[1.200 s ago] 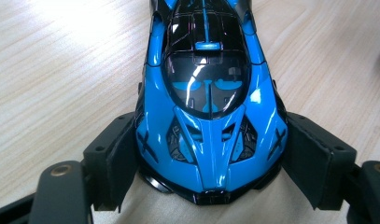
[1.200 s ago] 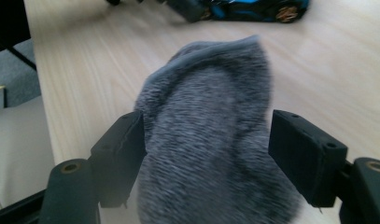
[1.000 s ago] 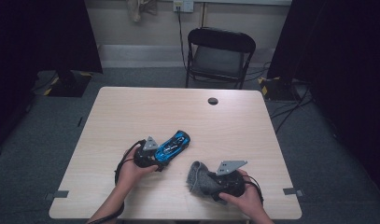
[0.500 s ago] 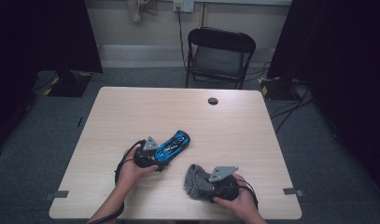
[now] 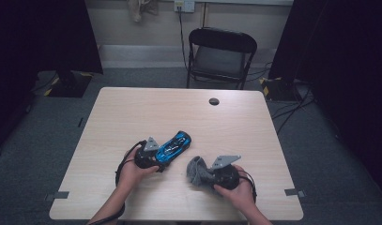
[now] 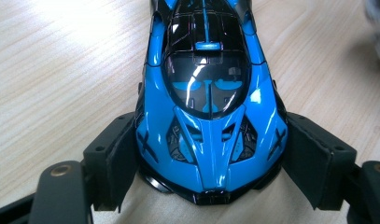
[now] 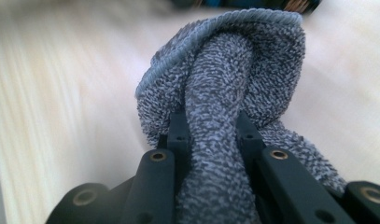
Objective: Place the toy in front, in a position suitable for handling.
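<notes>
My left hand-held gripper (image 5: 156, 157) has the blue toy car (image 5: 173, 145) pinned on the desk (image 5: 132, 112), jaws spread wide around the nose, pads pressed to both flanks; in the left gripper view the car (image 6: 208, 107) points away toward twelve o'clock. Over at the car's four o'clock, my right hand-held gripper (image 5: 201, 174) has just been closing its jaws, and they now pinch a fold of the grey cloth (image 5: 196, 169) tight. In the right gripper view the cloth (image 7: 225, 93) bunches up between them. So I judge this the pick-up-the-rag step, done, with wiping to come. Next I need to carry the cloth toward ten o'clock onto the car's roof, keeping the left grip firm so the car can't roll.
</notes>
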The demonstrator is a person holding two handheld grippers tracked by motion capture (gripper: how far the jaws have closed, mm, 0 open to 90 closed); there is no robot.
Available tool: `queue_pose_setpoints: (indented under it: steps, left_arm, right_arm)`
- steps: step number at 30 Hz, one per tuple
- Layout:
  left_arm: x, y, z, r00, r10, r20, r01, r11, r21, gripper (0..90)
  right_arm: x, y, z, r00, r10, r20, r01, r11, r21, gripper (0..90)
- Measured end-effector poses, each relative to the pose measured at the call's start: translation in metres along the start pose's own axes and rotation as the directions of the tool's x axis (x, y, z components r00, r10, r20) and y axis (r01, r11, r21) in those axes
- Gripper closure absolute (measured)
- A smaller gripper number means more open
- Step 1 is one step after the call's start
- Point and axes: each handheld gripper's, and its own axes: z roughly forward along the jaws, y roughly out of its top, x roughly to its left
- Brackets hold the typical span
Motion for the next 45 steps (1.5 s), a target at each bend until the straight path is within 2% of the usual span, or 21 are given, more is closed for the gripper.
queue_pose_setpoints:
  steps: [3, 4, 5, 7, 8, 9, 13, 14, 17, 19, 23, 33, 45]
  left_arm:
    - [0.0, 0.0, 0.0, 1.0, -0.001, -0.001, 0.001, 1.0, 0.0, 23.9]
    - [0.0, 0.0, 0.0, 1.0, -0.001, -0.001, 0.001, 1.0, 0.0, 23.9]
    - [0.0, 0.0, 0.0, 1.0, 0.0, 0.0, 0.0, 1.0, 0.0, 23.8]
    - [0.0, 0.0, 0.0, 1.0, -0.001, 0.0, 0.001, 1.0, 0.0, 23.8]
    - [0.0, 0.0, 0.0, 1.0, -0.001, 0.0, 0.001, 1.0, 0.0, 23.8]
    - [0.0, 0.0, 0.0, 1.0, -0.001, 0.001, 0.001, 1.0, 0.0, 23.8]
    - [0.0, 0.0, 0.0, 1.0, -0.001, 0.0, 0.001, 1.0, 0.0, 23.8]
    - [0.0, 0.0, 0.0, 1.0, -0.001, 0.0, 0.001, 1.0, 0.0, 23.8]
    - [0.0, 0.0, 0.0, 1.0, -0.001, 0.001, 0.001, 1.0, 0.0, 23.8]
    - [0.0, 0.0, 0.0, 1.0, -0.002, 0.0, 0.002, 1.0, 0.001, 23.8]
    - [0.0, 0.0, 0.0, 1.0, 0.0, 0.0, 0.0, 1.0, 0.001, 23.8]
    - [0.0, 0.0, 0.0, 1.0, 0.003, -0.003, -0.003, 1.0, 0.0, 23.8]
    - [0.0, 0.0, 0.0, 1.0, -0.006, -0.003, 0.006, 1.0, -0.007, 23.8]
  right_arm:
    - [-0.012, 0.018, 0.001, 0.999, 0.023, 0.04, -0.022, 1.0, -0.017, 74.1]
    - [-0.012, 0.018, 0.001, 0.999, 0.023, 0.04, -0.022, 1.0, -0.017, 74.1]
    - [-0.022, 0.033, 0.005, 0.9973, 0.053, 0.051, -0.051, 0.998, -0.049, 74.1]
    - [-0.028, 0.045, 0.009, 0.996, 0.066, 0.059, -0.062, 0.996, -0.063, 74.1]
    - [-0.028, 0.045, 0.009, 0.996, 0.066, 0.059, -0.062, 0.996, -0.063, 74.1]
    - [-0.031, 0.063, 0.017, 0.9956, 0.071, 0.062, -0.066, 0.995, -0.075, 74.1]
    - [-0.028, 0.087, 0.037, 0.9964, 0.06, 0.059, -0.057, 0.996, -0.063, 74.0]
    - [-0.028, 0.087, 0.037, 0.9964, 0.06, 0.059, -0.057, 0.996, -0.063, 74.0]
    - [-0.018, 0.104, 0.06, 0.9973, 0.036, 0.065, -0.032, 0.998, -0.052, 73.9]
    - [-0.013, 0.11, 0.068, 0.9981, 0.033, 0.051, -0.031, 0.998, -0.049, 73.9]
    - [-0.004, 0.117, 0.081, 0.999, 0.02, 0.041, -0.018, 0.999, -0.044, 73.9]
    - [0.003, 0.125, 0.095, 0.9998, 0.001, 0.02, -0.001, 1.0, -0.029, 73.8]
    - [0.009, 0.123, 0.106, 0.9999, -0.014, -0.001, 0.014, 1.0, -0.014, 73.6]
